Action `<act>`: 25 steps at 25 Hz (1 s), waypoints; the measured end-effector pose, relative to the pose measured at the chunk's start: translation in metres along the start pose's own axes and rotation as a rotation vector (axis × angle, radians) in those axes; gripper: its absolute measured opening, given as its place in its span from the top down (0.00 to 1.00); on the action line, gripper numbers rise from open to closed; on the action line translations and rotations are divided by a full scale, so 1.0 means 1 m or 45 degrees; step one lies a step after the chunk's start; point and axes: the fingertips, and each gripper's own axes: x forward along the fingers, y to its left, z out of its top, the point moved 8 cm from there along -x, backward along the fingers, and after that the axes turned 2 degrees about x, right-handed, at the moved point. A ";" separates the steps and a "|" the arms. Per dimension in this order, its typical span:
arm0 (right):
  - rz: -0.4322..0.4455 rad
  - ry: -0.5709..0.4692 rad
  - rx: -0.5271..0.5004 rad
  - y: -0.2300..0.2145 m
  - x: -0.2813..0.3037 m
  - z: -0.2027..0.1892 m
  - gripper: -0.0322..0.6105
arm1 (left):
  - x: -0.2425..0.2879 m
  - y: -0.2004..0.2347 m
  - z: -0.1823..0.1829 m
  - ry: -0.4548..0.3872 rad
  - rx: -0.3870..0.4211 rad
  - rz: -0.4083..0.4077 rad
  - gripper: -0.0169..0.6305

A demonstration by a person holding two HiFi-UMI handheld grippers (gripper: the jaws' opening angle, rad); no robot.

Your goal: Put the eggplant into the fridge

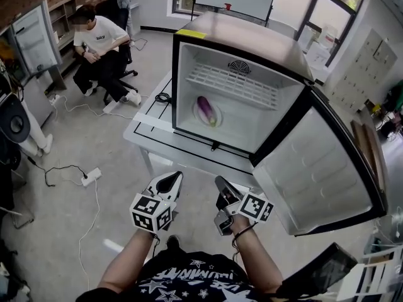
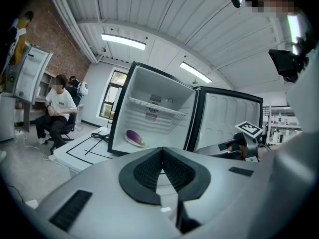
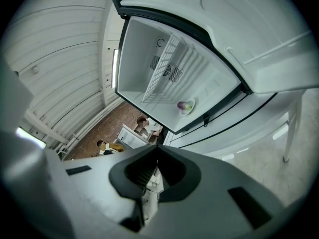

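1. Lying on a white plate (image 1: 197,107) on the fridge floor, the eggplant (image 1: 207,111) is purple with its green stem end pointing toward the open front.
2. The fridge (image 1: 252,36) stands on a white table (image 1: 146,133) marked with black lines, and its interior is white and otherwise bare below a wire shelf (image 1: 233,83) near the top.
3. The fridge door (image 1: 315,175) is swung wide open to the right, its pale inner lining facing the person.
4. The left gripper (image 1: 173,176) is held low in front of the table, well apart from the fridge, with its marker cube toward the person's body.
5. In the left gripper view the two jaws meet at their tips, closed on nothing, and the eggplant shows beyond them inside the fridge.
6. The right gripper (image 1: 220,181) is just beside the left one, near the bottom edge of the open door.
7. In the right gripper view its jaws are also pressed together with nothing between them, and the open fridge fills the upper part of that view.
8. A black cable (image 1: 164,97) lies coiled on the table just left of the fridge.
9. A person (image 1: 101,43) in a white shirt sits on a chair at the far left, and a power strip (image 1: 91,176) with a white cord lies on the floor nearer the table.
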 end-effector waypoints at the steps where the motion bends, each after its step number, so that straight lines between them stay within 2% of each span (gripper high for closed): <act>1: 0.004 0.009 -0.001 -0.002 -0.006 0.001 0.94 | -0.001 -0.008 -0.001 0.000 0.002 0.006 0.96; 13: 0.097 0.107 -0.023 -0.021 -0.074 0.009 0.94 | -0.007 -0.096 -0.017 -0.028 0.021 0.113 0.96; 25: 0.189 0.277 -0.076 -0.027 -0.135 -0.004 0.94 | -0.029 -0.176 -0.038 -0.061 0.008 0.235 0.96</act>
